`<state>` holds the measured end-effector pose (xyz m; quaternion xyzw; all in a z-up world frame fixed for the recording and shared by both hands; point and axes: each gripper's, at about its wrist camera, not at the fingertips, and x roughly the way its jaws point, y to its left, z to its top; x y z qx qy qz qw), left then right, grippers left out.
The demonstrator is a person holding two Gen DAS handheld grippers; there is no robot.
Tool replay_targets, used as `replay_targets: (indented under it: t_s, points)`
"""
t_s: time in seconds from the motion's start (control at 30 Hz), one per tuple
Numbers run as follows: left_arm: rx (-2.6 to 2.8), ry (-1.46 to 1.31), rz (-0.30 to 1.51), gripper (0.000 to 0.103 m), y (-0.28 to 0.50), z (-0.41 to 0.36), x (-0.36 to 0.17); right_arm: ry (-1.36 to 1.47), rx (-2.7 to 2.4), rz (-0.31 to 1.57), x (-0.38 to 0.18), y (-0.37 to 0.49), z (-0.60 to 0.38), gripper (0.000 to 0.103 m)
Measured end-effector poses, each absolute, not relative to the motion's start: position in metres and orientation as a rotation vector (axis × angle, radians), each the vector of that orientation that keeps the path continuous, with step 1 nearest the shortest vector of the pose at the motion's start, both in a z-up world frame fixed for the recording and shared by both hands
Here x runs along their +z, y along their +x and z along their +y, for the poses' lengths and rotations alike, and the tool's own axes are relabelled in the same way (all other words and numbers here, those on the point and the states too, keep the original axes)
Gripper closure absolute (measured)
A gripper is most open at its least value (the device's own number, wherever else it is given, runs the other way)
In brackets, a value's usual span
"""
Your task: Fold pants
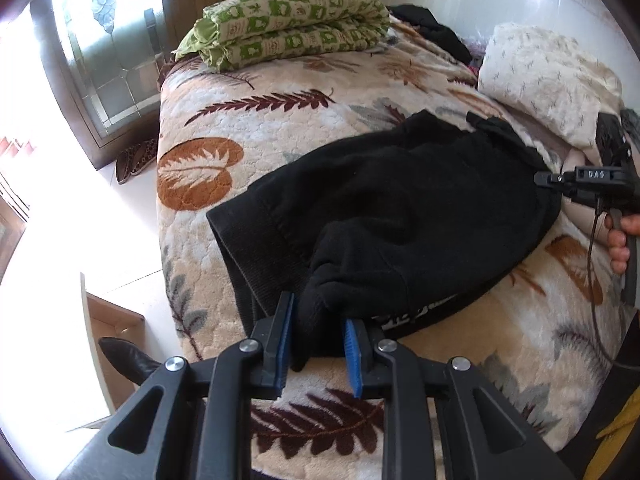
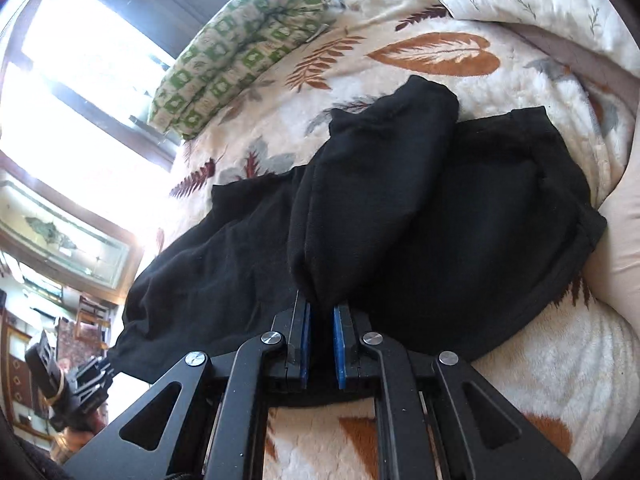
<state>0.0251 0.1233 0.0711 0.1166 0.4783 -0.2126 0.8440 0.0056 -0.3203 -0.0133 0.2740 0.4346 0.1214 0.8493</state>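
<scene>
Left tool (image 1: 319,344): blue pads set a moderate way apart with a bunched fold of the black pants (image 1: 400,208) between them, low centre of the left wrist view. Cloth touches the left-hand pad; whether the other pad bites I cannot tell, so I count this a loose hold at best. I hold it here because this is the near corner of the fold, and it needs steering.

Right tool (image 2: 320,340): pads narrow, pinched on the thick rolled end of the pants (image 2: 400,200) at lower centre of the right wrist view. A tight pinch suits it; the fleece is bulky and would slip from a slack hold.

Pants lie across the bed (image 1: 280,120), mid-frame in both views, on the leaf-print blanket. One layer is already doubled over the wider part beneath, so I judge the fold partly made, with the edges not yet squared. Two tools at opposite ends keep the layer taut so it can be laid flat without creasing.

Green patterned quilt (image 1: 288,24) sits folded in the upper centre of the left view, well apart from the work. A cream pillow (image 1: 548,76) lies at upper right, near the far end of the pants.

Risk, as I judge it: the soft blanket drags on fleece and could pull the lower layer askew.
</scene>
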Motion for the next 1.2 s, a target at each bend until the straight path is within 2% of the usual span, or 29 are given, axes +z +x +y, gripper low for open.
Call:
replay_targets:
  t_s: [0.07,0.17,0.27,0.33,0.37,0.4,0.47,0.53,0.57,0.67,0.7,0.83,0.9,0.93,0.97,1.0,1.03,1.17,1.2]
  points:
    - [-0.455,0.264,1.053,0.076,0.027,0.124,0.061,0.568,0.247,0.941,-0.021,0.003,-0.32,0.094]
    - [-0.441,0.325,1.1,0.069,0.024,0.122,0.042,0.576,0.225,0.982,-0.035,0.003,-0.325,0.093]
    - [-0.422,0.283,1.103,0.067,0.018,0.13,0.043,0.563,0.23,0.985,-0.035,0.005,-0.325,0.093]
    - [-0.419,0.228,1.112,0.061,0.014,0.141,0.05,0.57,0.23,0.985,-0.031,0.005,-0.326,0.092]
    - [-0.416,0.208,1.114,0.053,0.011,0.146,0.054,0.568,0.227,0.983,-0.029,0.006,-0.324,0.091]
    - [-0.415,0.184,1.108,0.048,0.007,0.151,0.06,0.561,0.218,0.977,-0.026,0.006,-0.323,0.09]
    - [-0.427,0.134,1.072,0.047,0.0,0.158,0.074,0.545,0.204,0.965,-0.022,0.004,-0.321,0.085]
    - [-0.447,0.067,1.028,0.043,-0.003,0.16,0.091,0.522,0.184,0.936,-0.013,0.002,-0.318,0.075]
    - [-0.458,0.036,1.009,0.041,-0.003,0.159,0.096,0.505,0.177,0.916,-0.007,0.0,-0.317,0.075]
    - [-0.497,-0.044,0.987,0.04,0.008,0.146,0.102,0.466,0.168,0.877,0.006,0.0,-0.312,0.074]
    - [-0.5,-0.049,0.996,0.04,0.014,0.137,0.099,0.457,0.17,0.873,0.007,0.001,-0.31,0.07]
    - [-0.475,0.012,1.102,0.04,0.039,0.105,0.064,0.444,0.138,0.959,-0.016,0.006,-0.312,0.069]
    - [-0.449,0.073,1.166,0.041,0.043,0.096,0.041,0.5,0.123,0.987,-0.028,0.005,-0.327,0.078]
    - [-0.451,0.091,1.173,0.041,0.042,0.094,0.032,0.515,0.134,0.985,-0.027,0.004,-0.331,0.078]
    - [-0.454,0.104,1.144,0.041,0.038,0.094,0.033,0.518,0.136,0.998,-0.025,0.004,-0.334,0.076]
    - [-0.453,0.109,1.138,0.041,0.036,0.093,0.035,0.53,0.137,1.01,-0.02,0.002,-0.339,0.066]
    - [-0.453,0.099,1.146,0.042,0.036,0.094,0.038,0.542,0.139,1.012,-0.015,0.001,-0.342,0.063]
    - [-0.473,0.052,1.13,0.043,0.033,0.093,0.061,0.515,0.152,1.011,0.017,-0.005,-0.36,0.061]
    - [-0.482,0.046,1.109,0.043,0.032,0.091,0.07,0.496,0.145,1.002,0.026,-0.005,-0.364,0.057]
